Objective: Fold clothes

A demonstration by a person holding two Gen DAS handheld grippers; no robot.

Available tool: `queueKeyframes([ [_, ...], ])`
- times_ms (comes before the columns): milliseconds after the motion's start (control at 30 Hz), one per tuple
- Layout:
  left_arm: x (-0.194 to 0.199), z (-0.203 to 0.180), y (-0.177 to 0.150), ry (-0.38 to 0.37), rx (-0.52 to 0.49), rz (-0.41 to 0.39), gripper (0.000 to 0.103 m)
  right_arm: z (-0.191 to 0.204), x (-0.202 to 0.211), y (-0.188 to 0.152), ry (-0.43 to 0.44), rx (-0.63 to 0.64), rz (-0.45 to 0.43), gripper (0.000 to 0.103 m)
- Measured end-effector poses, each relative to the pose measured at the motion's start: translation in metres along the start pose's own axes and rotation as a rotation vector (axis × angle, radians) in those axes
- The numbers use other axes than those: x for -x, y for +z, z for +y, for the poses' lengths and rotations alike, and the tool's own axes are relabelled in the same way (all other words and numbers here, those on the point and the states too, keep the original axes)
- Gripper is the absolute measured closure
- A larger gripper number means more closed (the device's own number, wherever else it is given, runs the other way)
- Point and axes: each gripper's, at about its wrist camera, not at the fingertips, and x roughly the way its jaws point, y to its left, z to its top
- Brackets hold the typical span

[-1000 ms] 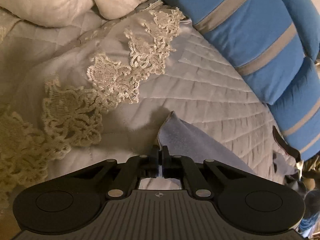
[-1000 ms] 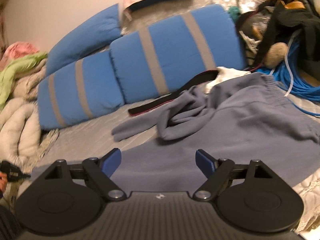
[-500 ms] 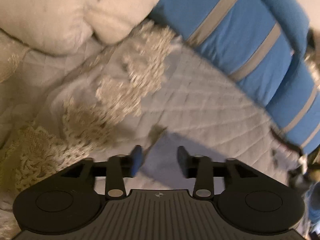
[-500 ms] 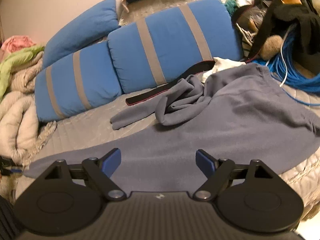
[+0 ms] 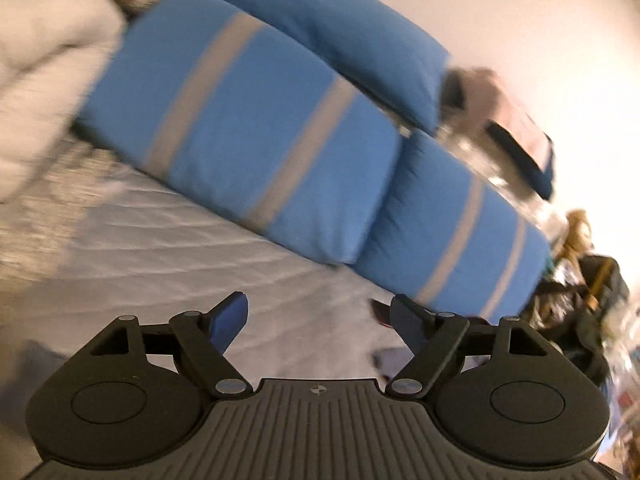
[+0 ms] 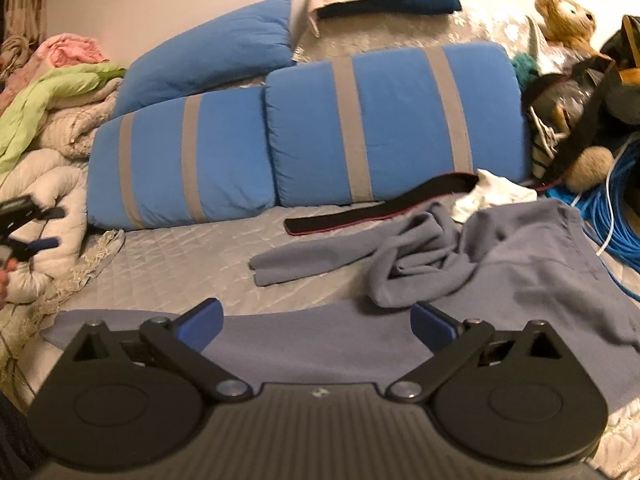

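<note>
A grey-blue garment (image 6: 520, 272) lies spread over the quilted bedspread (image 6: 192, 264). One long part (image 6: 304, 344) lies flat toward the left, and another (image 6: 304, 262) sits bunched near the middle. My right gripper (image 6: 316, 322) hovers open just above the flat part, with nothing between its fingers. My left gripper (image 5: 318, 320) is open and empty, facing the striped blue pillows (image 5: 256, 148); this view is blurred. The right wrist view also shows the left gripper (image 6: 50, 228) at the far left edge, clear of the garment's end.
Striped blue pillows (image 6: 380, 132) line the back of the bed. A black strap (image 6: 380, 208) and a white cloth (image 6: 492, 196) lie beside the garment. Blankets (image 6: 52, 128) are piled at left. Blue cable (image 6: 616, 200), bags and a teddy bear (image 6: 568, 16) crowd the right.
My left gripper was shut on the garment's corner; it has opened, let go, and swung up and right toward the pillows. The right gripper stayed open and shifted only slightly.
</note>
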Motion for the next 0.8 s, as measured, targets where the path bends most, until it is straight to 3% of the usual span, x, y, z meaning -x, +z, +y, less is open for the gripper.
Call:
queueKeyframes([
  [167, -0.041, -0.039, -0.037, -0.042, -0.113, 0.000, 0.024, 0.002, -0.012, -0.014, -0.035, 0.057, -0.074, 0.000],
  [333, -0.046, -0.051, -0.056, -0.090, -0.191, 0.060, 0.023, 0.007, -0.042, -0.008, -0.020, 0.117, -0.057, 0.000],
  [467, -0.043, -0.055, -0.060, -0.104, -0.209, 0.053, 0.017, 0.011, -0.066, -0.002, -0.008, 0.165, -0.042, 0.000],
  [800, -0.056, -0.037, -0.059, -0.078, -0.165, 0.093, 0.017, 0.021, -0.127, 0.012, 0.023, 0.286, -0.007, 0.000],
])
